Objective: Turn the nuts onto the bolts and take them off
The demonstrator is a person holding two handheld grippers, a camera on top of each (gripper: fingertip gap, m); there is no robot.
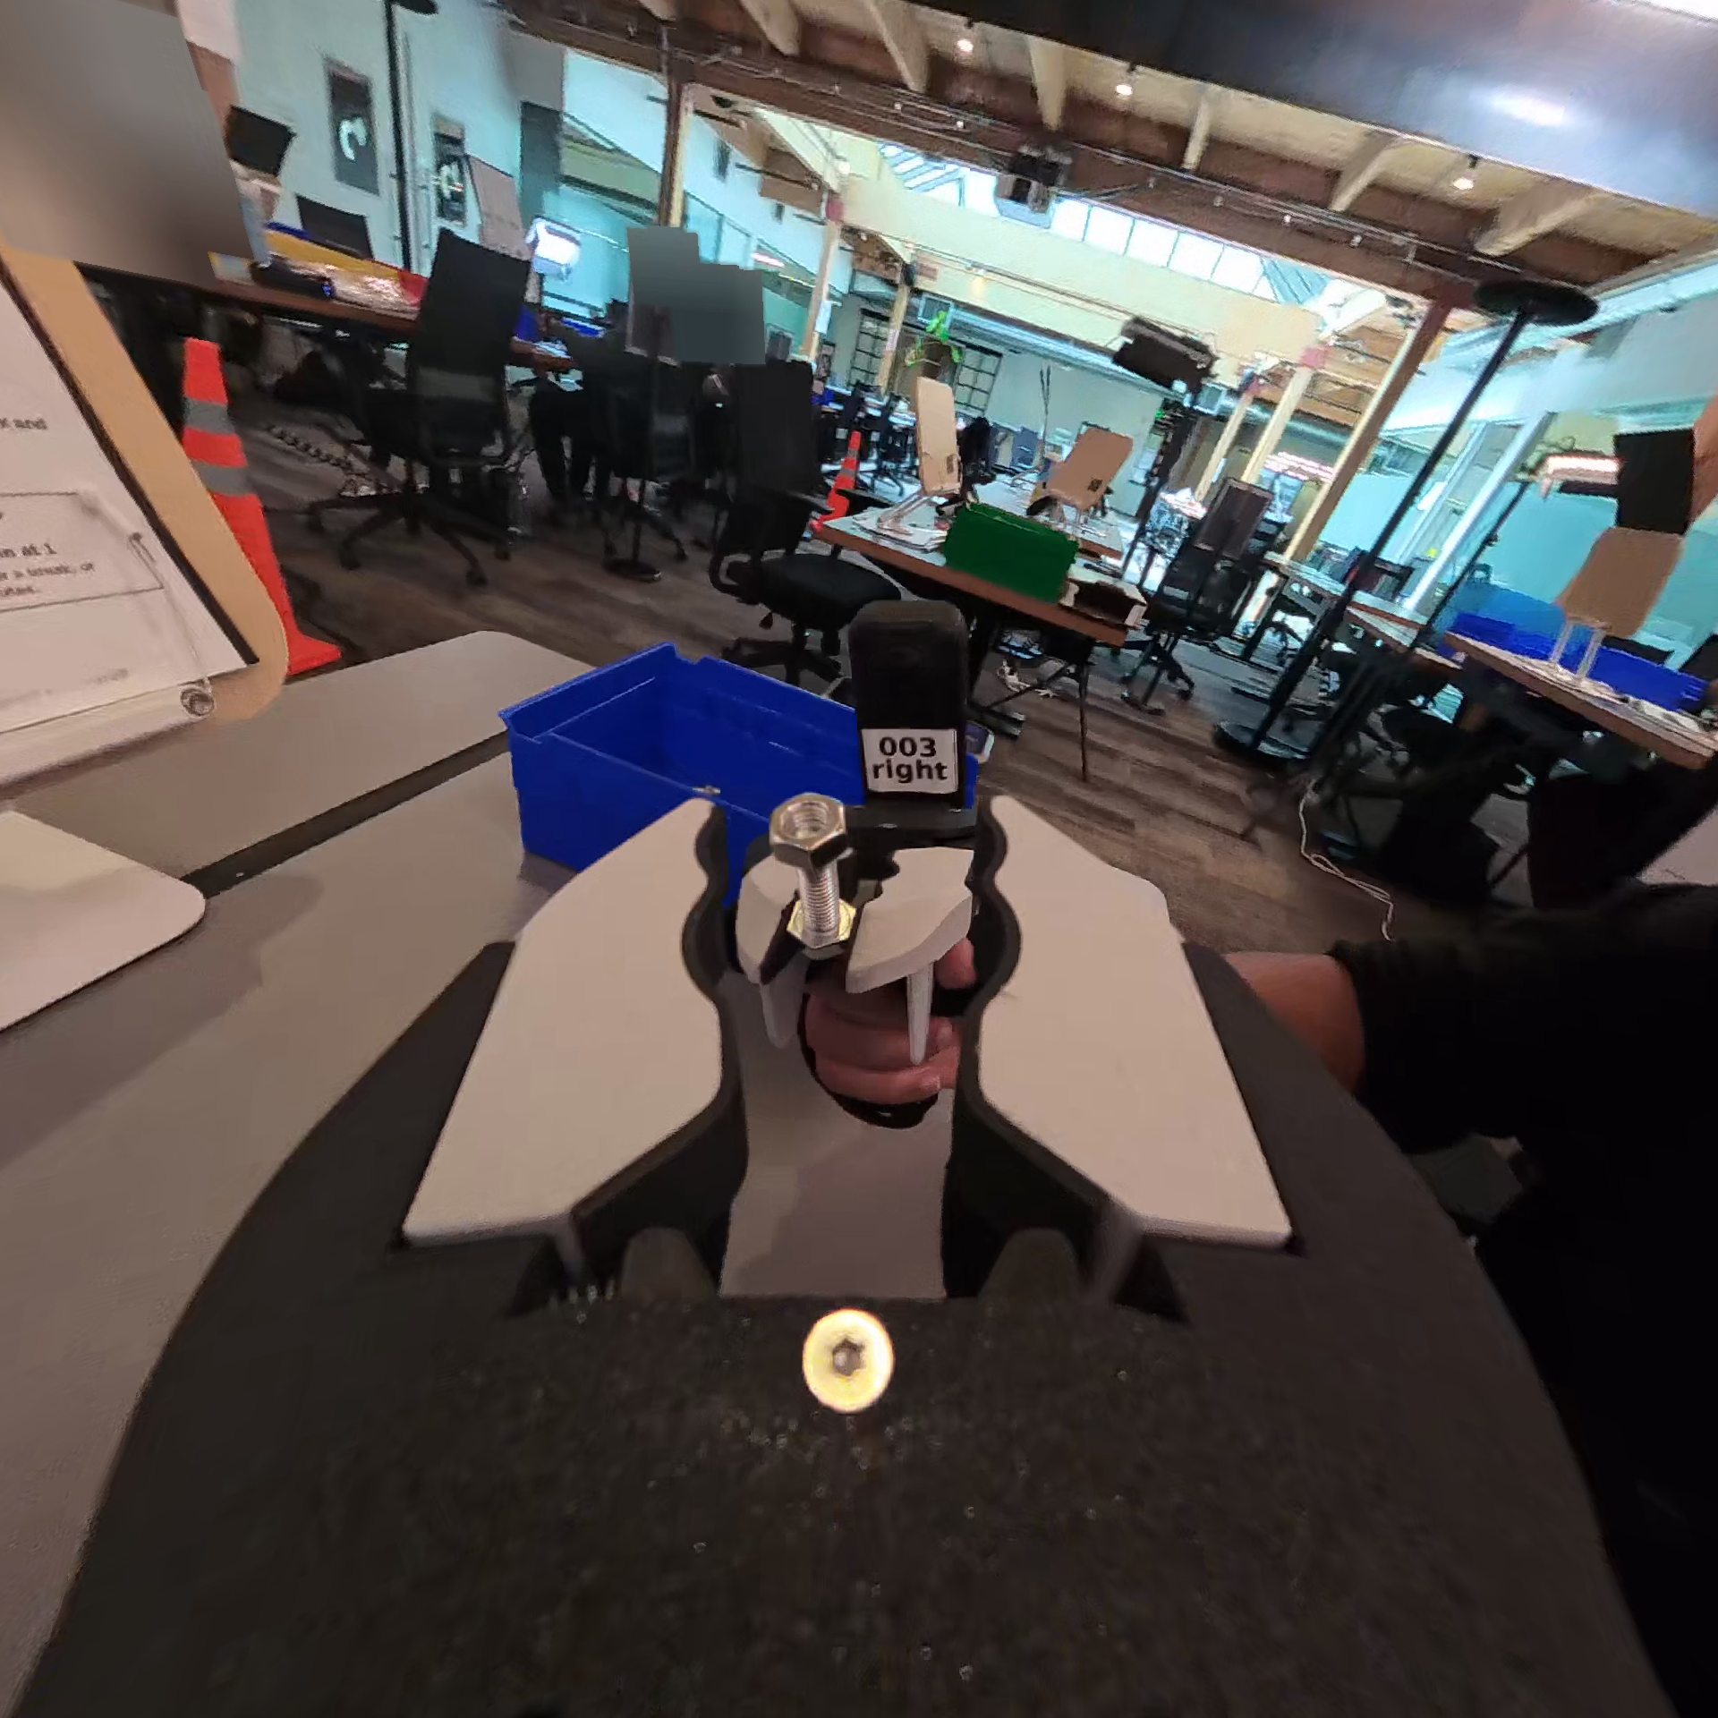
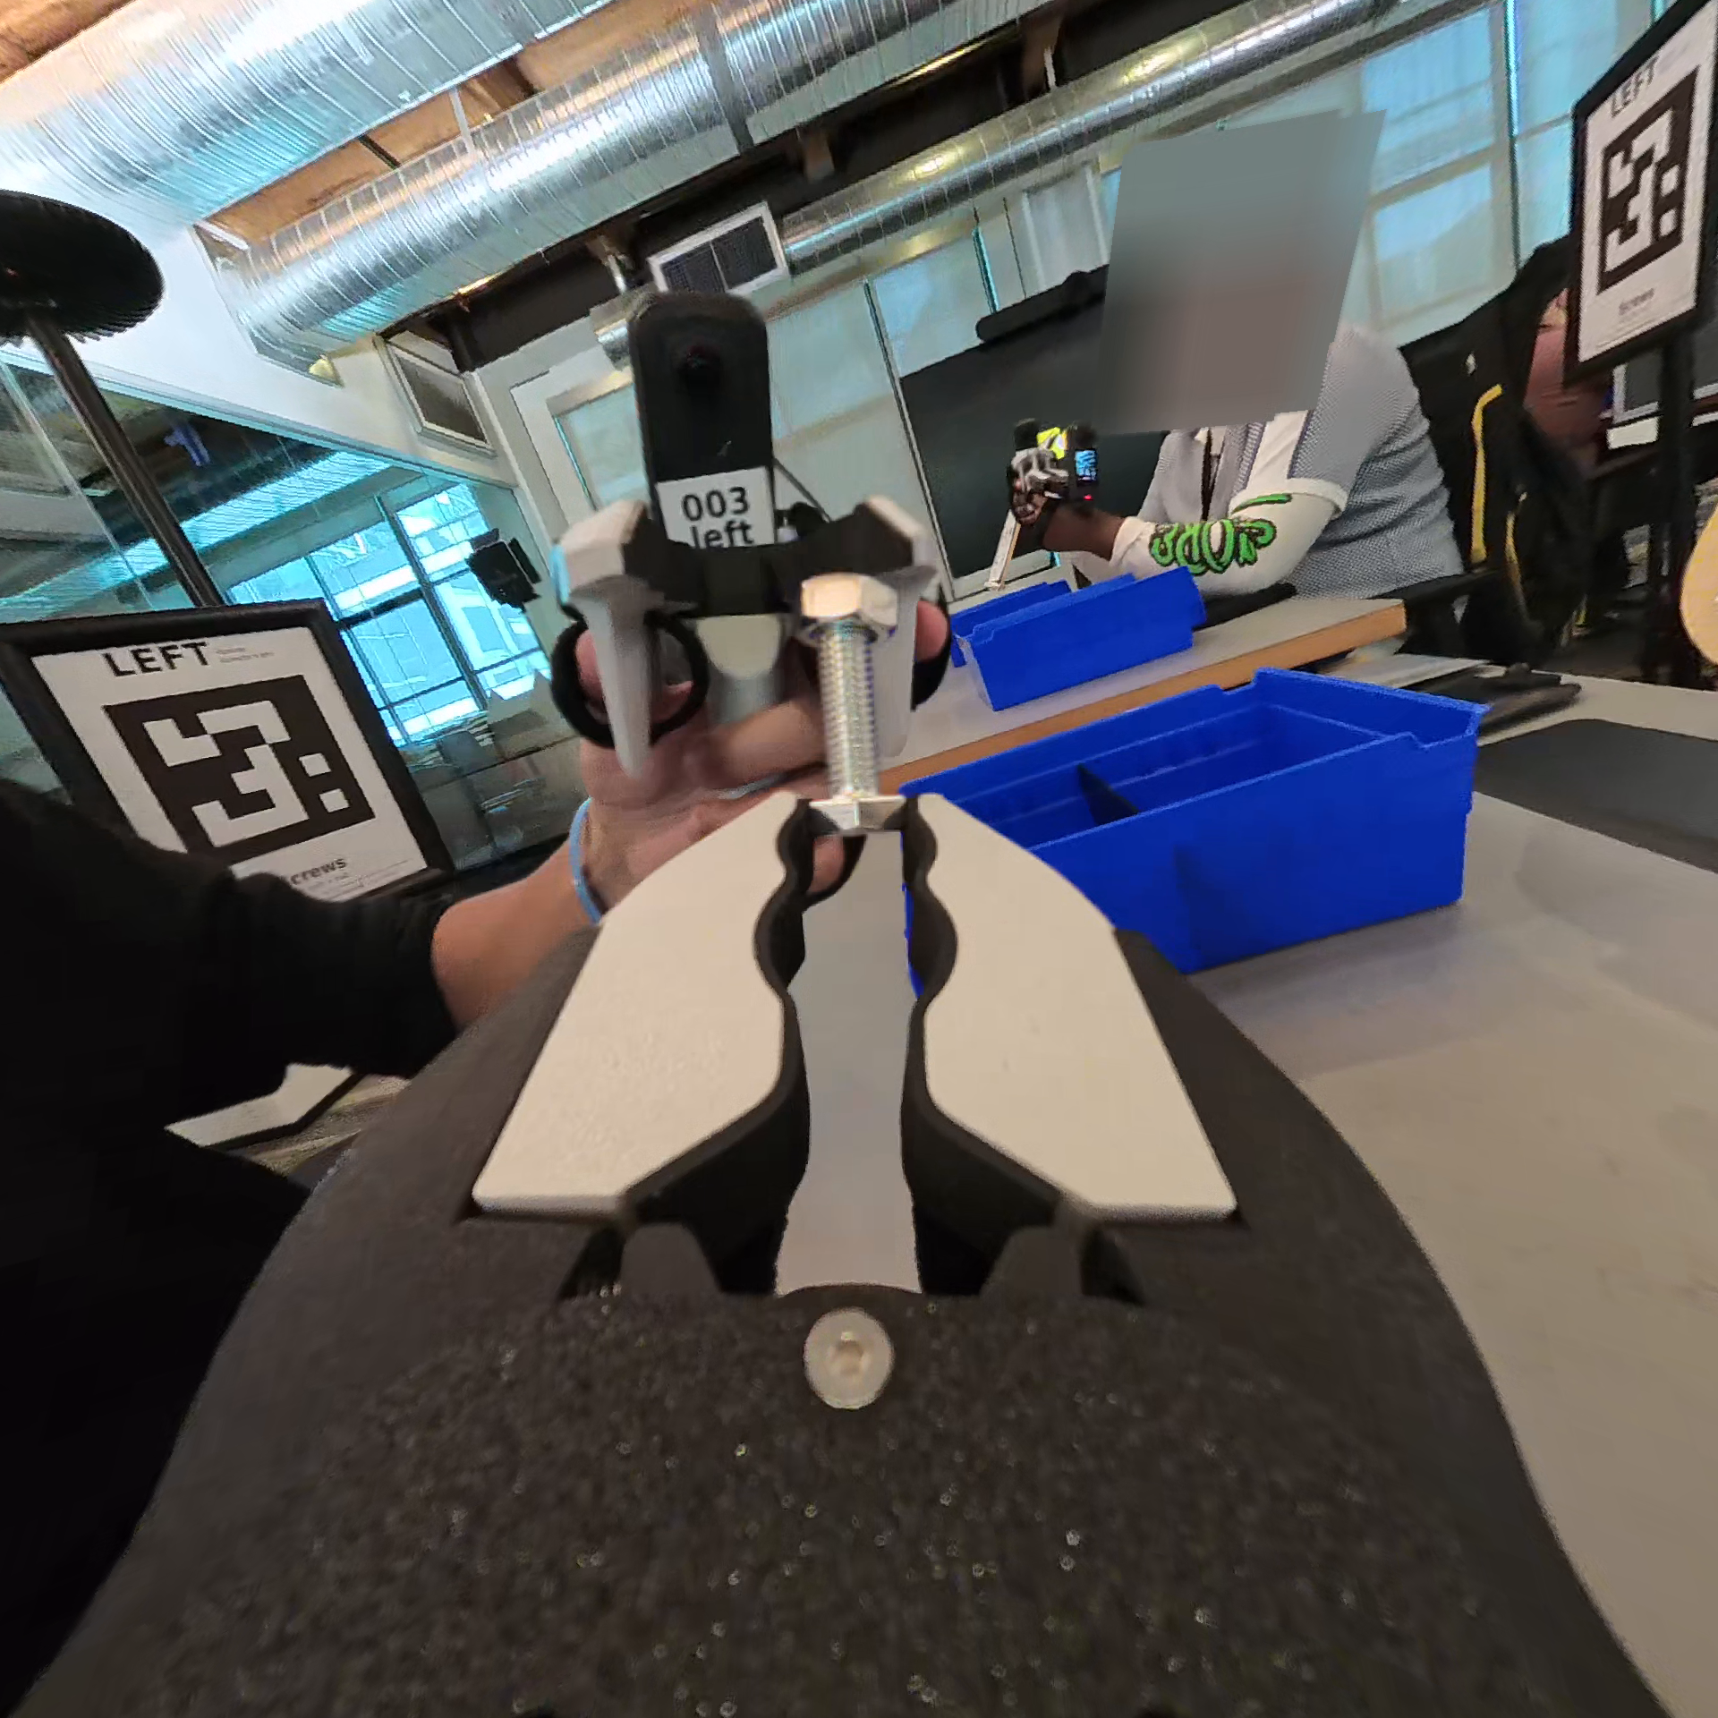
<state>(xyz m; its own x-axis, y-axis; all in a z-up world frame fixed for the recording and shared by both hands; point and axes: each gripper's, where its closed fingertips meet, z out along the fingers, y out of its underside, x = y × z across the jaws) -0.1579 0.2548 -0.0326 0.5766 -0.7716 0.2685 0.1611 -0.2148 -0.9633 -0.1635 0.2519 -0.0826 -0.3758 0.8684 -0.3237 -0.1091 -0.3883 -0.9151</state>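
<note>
Your right tongs (image 2: 855, 823) pinch a shiny hex nut (image 2: 853, 814); your left tongs (image 1: 841, 837), spread apart, flank the threaded silver bolt (image 2: 851, 707).

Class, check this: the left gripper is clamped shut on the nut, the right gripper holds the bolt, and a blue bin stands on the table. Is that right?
One point is wrong. The left gripper is open, not clamped: the left wrist view shows its fingers wide apart around the nut. The right gripper does hold the bolt, and the blue bin stands on the table.
</note>
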